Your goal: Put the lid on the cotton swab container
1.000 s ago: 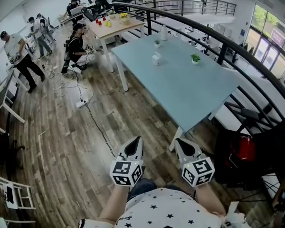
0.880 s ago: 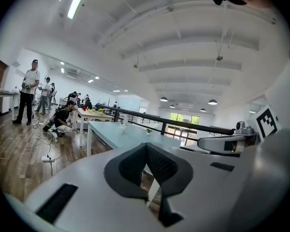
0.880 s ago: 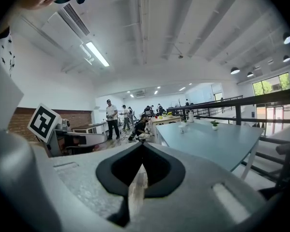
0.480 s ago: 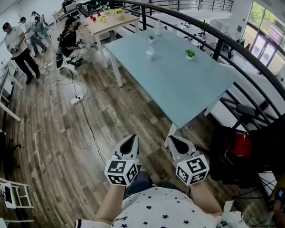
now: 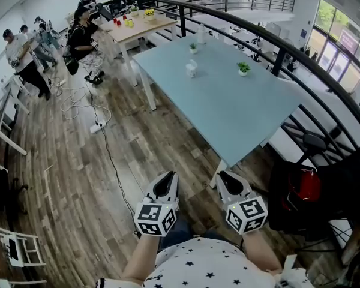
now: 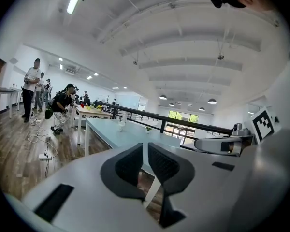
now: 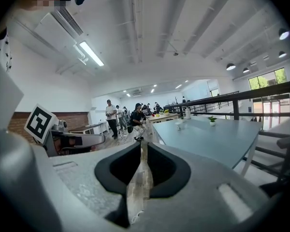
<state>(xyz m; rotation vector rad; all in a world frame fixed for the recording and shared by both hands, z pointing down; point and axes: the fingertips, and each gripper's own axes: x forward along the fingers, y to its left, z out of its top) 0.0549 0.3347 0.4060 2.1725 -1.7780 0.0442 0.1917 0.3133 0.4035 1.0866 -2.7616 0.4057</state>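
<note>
A small white container (image 5: pixel 192 69) stands far off on the pale blue table (image 5: pixel 228 113); it is too small to tell the lid from the body. It also shows as a white speck (image 6: pixel 120 125) in the left gripper view and as a small white container (image 7: pixel 178 125) in the right gripper view. My left gripper (image 5: pixel 167 179) and right gripper (image 5: pixel 226 179) hang side by side close to my body, above the wooden floor, short of the table's near corner. The left gripper (image 6: pixel 145 146) is shut and empty. The right gripper (image 7: pixel 144 146) has just been opening by a crack; only a thin slit shows, with nothing in it.
Two small potted plants (image 5: pixel 244 68) (image 5: pixel 193 48) and a bottle (image 5: pixel 202 33) share the table. A black railing (image 5: pixel 288 59) runs behind it. A dark chair with a red bag (image 5: pixel 303 188) stands at my right. Cables (image 5: pixel 102 137) cross the floor; several people (image 5: pixel 24 59) stand at the left.
The view has shifted a little and the table sits slightly nearer. Both grippers stay low and side by side. The person in black near the far table has moved away.
</note>
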